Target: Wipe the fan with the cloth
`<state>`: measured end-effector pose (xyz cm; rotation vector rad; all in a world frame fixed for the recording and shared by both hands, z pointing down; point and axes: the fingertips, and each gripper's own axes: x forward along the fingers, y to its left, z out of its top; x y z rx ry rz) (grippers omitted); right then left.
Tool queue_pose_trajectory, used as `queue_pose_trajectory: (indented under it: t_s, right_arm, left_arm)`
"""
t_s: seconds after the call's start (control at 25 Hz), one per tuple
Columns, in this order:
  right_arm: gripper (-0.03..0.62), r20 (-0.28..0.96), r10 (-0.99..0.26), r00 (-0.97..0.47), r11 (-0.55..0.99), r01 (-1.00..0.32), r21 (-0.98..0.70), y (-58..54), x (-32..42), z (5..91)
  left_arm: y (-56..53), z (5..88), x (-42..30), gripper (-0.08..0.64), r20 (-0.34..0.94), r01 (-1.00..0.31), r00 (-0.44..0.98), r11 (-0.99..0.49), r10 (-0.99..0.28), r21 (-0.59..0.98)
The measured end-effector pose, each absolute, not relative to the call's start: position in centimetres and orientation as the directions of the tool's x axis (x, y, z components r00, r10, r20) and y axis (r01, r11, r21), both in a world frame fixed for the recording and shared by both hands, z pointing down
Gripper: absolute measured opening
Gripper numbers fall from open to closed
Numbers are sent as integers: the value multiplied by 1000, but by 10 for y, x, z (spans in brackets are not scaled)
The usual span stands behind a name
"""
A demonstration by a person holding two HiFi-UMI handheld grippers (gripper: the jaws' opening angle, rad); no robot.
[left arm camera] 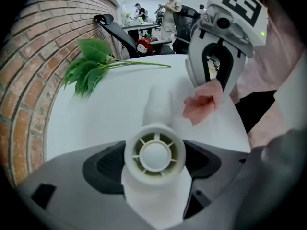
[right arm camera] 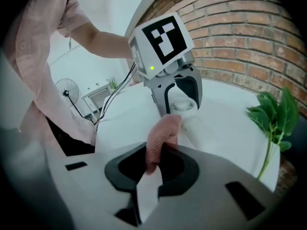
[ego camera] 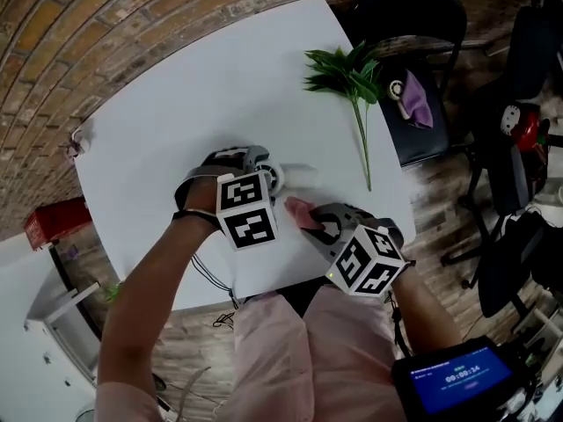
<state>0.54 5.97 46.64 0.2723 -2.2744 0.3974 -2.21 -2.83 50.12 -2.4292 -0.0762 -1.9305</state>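
A small white hand fan [ego camera: 276, 178] lies on the white table [ego camera: 176, 112], its handle [left arm camera: 159, 102] pointing away across the top. My left gripper [ego camera: 264, 178] points steeply down over it. Its jaws stand wide on either side of the round fan head [left arm camera: 153, 155], close to the rim. My right gripper [ego camera: 321, 227] is shut on a pink cloth [right arm camera: 160, 138]. The cloth [left arm camera: 201, 104] hangs just right of the fan handle, near the table's front edge.
A green leafy sprig [ego camera: 352, 77] lies at the far right of the table. Beyond it stands a black chair [ego camera: 413, 112] with a purple cloth on its seat. A red box [ego camera: 53, 220] sits low at the left. Brick floor surrounds the table.
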Motion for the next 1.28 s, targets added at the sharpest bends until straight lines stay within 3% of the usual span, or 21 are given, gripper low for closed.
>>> queue_pose_trajectory:
  t_s: [0.64, 1.28]
  right_arm:
    - [44, 834, -274, -479, 658, -726, -201, 8, -23, 492]
    - [43, 863, -259, -435, 615, -763, -200, 4, 9, 495]
  left_arm:
    - [-28, 500, -21, 374, 967, 65, 253, -998, 22, 6]
    - [-28, 501, -51, 374, 973, 47, 230, -999, 23, 12]
